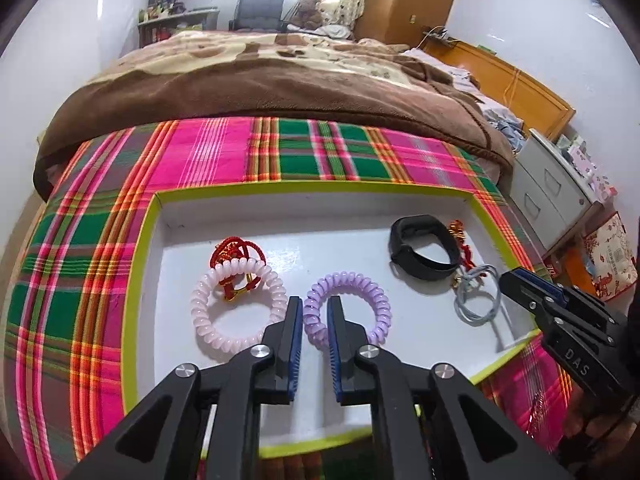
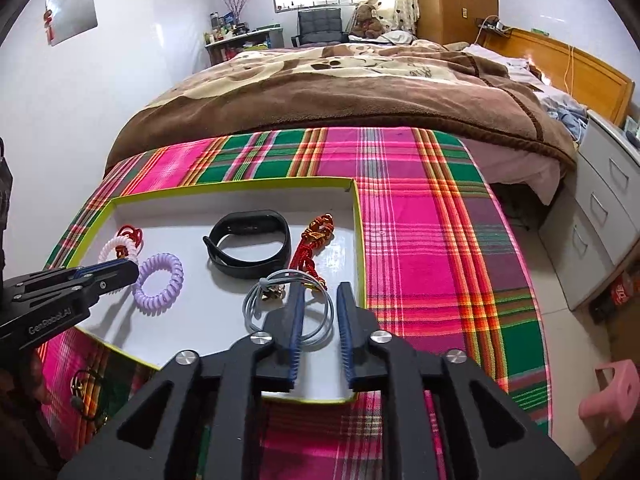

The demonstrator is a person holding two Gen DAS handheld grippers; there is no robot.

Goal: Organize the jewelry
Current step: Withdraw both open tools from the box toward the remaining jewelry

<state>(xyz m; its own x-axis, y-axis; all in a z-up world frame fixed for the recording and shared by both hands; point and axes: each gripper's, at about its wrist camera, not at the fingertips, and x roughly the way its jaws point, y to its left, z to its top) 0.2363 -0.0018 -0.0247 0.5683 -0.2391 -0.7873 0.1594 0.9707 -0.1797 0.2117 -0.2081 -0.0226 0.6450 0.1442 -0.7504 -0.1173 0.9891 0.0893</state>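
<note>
A white tray (image 1: 168, 240) holds coil hair ties, a black band (image 1: 424, 252) and red cords. The left gripper (image 1: 314, 308) straddles the purple coil tie (image 1: 360, 284), released; the right gripper (image 2: 318, 300) seems released over the grey elastic loop (image 2: 256, 304)

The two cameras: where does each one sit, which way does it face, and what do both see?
Left wrist: on the left gripper, looking down its open fingers at the purple coil tie in the tray; right gripper enters at the right.
Right wrist: on the right gripper, looking down at the grey tie; left gripper enters at the left.
Shared: tray, black band, plaid cloth, bed.
</note>
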